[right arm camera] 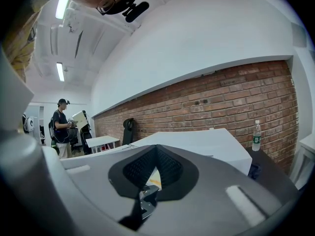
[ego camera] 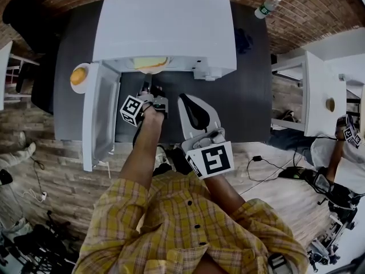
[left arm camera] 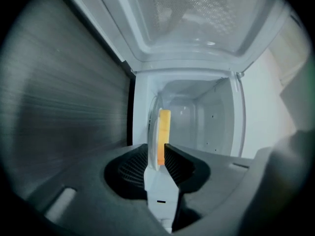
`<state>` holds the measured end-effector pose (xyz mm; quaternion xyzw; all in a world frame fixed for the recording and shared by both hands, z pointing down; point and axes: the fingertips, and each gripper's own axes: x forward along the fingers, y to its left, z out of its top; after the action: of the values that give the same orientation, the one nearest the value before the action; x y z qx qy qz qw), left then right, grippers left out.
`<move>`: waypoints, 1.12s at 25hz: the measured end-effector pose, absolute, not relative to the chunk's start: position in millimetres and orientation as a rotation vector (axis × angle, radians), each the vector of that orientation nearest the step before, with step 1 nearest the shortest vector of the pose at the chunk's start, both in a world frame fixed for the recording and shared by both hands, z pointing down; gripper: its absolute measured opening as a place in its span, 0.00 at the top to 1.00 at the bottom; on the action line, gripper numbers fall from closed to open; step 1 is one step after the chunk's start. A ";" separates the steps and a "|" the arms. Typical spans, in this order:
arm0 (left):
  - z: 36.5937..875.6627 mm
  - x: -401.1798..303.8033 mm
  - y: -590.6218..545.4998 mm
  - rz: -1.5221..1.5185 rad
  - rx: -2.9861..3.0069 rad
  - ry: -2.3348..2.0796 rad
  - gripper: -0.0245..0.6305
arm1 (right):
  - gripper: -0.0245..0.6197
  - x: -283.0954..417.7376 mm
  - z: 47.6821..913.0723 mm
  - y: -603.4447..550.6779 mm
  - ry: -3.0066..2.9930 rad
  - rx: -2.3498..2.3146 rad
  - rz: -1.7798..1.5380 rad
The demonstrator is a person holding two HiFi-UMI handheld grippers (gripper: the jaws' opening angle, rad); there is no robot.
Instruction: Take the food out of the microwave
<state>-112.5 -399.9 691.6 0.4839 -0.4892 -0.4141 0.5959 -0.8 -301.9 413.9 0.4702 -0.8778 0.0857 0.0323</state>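
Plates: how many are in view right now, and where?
2. One plate with yellow food sits at the microwave mouth, clamped by the left gripper. The other plate lies on the table, left of the microwave. More could be hidden inside.

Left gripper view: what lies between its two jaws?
The rim of the white plate, with orange-yellow food on it. The left gripper is shut on that rim, as the left gripper view shows.

Lit from ceiling tubes (right arm camera: 62,5) up left of the right jaws; washed pale inside the microwave (left arm camera: 206,117) past the left jaws; bent at edges, black corners, soft near jaws.
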 end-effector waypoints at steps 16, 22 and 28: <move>693.3 -106.8 -423.4 -0.995 1.174 -1.154 0.84 | 0.96 9.2 427.4 -305.0 -2.677 1.437 0.286; 694.9 -108.6 -427.9 -0.961 1.174 -1.185 0.93 | 0.96 11.7 431.6 -305.7 -2.668 1.440 0.293; 695.3 -110.0 -424.2 -0.952 1.188 -1.190 0.95 | 0.96 16.2 433.7 -309.6 -2.664 1.449 0.294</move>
<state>-110.0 -424.2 695.3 0.5057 -0.5068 -0.4052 0.5685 16.2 -309.6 433.7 0.4749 -0.8734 0.0964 0.0474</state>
